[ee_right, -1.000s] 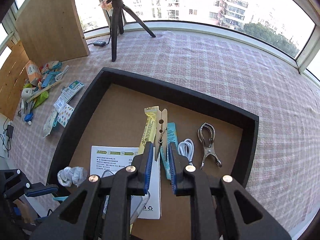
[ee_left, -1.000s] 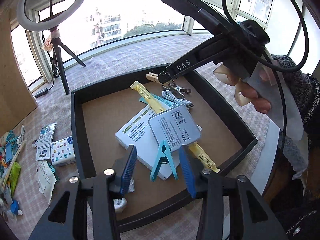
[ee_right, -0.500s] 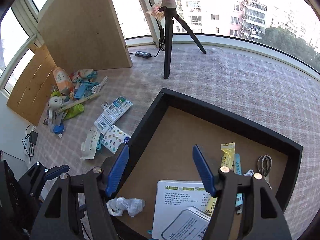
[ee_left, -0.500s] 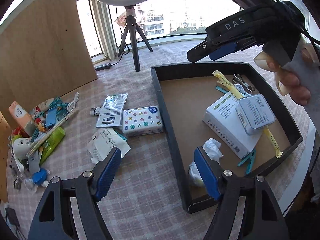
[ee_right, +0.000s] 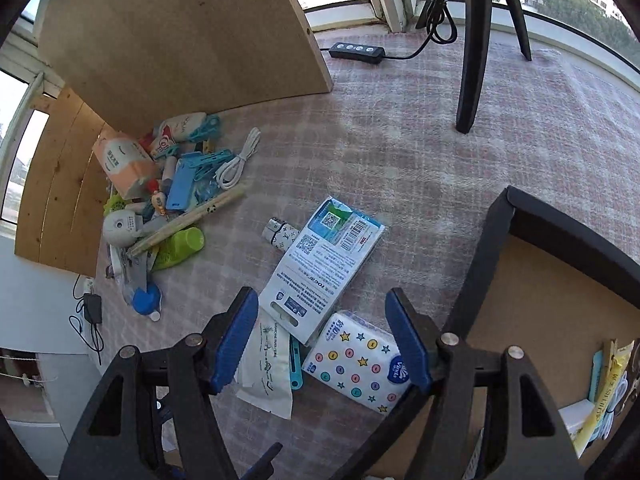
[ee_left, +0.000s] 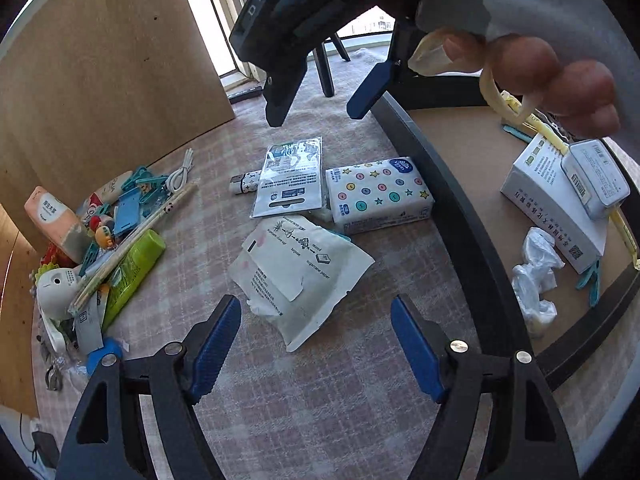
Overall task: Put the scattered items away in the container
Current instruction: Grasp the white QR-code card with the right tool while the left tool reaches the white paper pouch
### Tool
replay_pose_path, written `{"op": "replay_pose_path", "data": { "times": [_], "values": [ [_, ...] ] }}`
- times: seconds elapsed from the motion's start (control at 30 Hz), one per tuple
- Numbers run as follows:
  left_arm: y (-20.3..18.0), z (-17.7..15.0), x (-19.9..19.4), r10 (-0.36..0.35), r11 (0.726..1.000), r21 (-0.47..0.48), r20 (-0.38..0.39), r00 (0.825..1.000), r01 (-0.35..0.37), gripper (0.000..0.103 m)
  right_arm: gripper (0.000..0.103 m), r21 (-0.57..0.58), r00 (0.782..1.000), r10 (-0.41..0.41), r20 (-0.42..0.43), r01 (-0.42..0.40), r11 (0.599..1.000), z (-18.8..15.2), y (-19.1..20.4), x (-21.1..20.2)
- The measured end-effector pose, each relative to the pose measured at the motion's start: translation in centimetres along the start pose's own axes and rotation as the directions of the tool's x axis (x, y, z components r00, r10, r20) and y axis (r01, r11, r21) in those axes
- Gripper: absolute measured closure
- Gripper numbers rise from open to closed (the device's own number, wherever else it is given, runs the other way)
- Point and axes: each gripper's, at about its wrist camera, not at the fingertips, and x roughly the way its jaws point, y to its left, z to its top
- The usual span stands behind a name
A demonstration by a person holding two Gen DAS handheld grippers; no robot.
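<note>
Both my grippers have swung off the container (ee_left: 452,184) and now hang over the loose items on the checked cloth; a second ago the left was over the teal clip (ee_left: 591,280) in the tray and the right was pinched near the wooden peg there. Left gripper (ee_left: 316,344): jaws wide and opening a little further, nothing between the pads, only the white paper sachet (ee_left: 304,272) lying ahead of the tips. Right gripper (ee_right: 322,340): jaws wide apart and empty, down from the narrow gap of a second ago, poised above the star-patterned tissue pack (ee_right: 356,368) and the blue-and-white flat packet (ee_right: 324,264) that overlaps it. Reading: both drops are finished, and this is the return leg for the next pair of pickups. Already in the container: white box (ee_left: 556,208), metal tin (ee_left: 596,180), crumpled plastic wrap (ee_left: 536,276), yellow stick sachet (ee_left: 624,232). Outstanding: the three items just beside the tray's left wall, the small patterned tube (ee_left: 244,182) tucked under the flat packet, and the heap (ee_left: 100,232) by the board, well apart from the tray. Task judged well short of complete. Note: the sachet lies flat and thin, so the pinch will probably need an edge.
</note>
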Motion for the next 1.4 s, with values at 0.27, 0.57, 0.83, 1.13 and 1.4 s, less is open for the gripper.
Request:
{"op": "replay_pose_path", "data": {
  "times": [0.27, 0.57, 0.83, 1.13, 1.4],
  "values": [
    [-0.4, -0.3, 2.2, -0.015, 0.999, 0.047, -0.028, 1.0, 0.016, 0.027, 0.038, 0.036, 0.996, -0.04, -0.081, 0.043, 0.998, 1.2, -0.4, 4.0],
    [1.4, -0.2, 3.8, -0.038, 0.999, -0.014, -0.045, 0.998, 0.038, 0.033, 0.045, 0.038, 0.991, -0.012, -0.13, 0.017, 0.999, 1.7, 0.8, 6.2],
    [3.4, 0.0, 3.2, -0.089, 0.993, -0.076, -0.044, 0.995, 0.085, 0.054, 0.076, 0.076, 0.989, 0.043, -0.138, -0.033, 0.997, 2.4, 0.8, 6.0],
    [4.6, 0.1, 2.0, -0.091, 0.99, -0.115, -0.021, 0.996, 0.088, 0.07, 0.08, 0.018, 0.99, 0.068, -0.122, -0.066, 0.998, 2.9, 3.0, 5.9],
    [4.3, -0.4, 1.5, -0.093, 0.989, -0.116, -0.017, 0.996, 0.09, 0.085, 0.058, -0.026, 0.996, 0.038, -0.084, -0.04, 0.999, 4.0, 4.0, 6.6]
  ]
}}
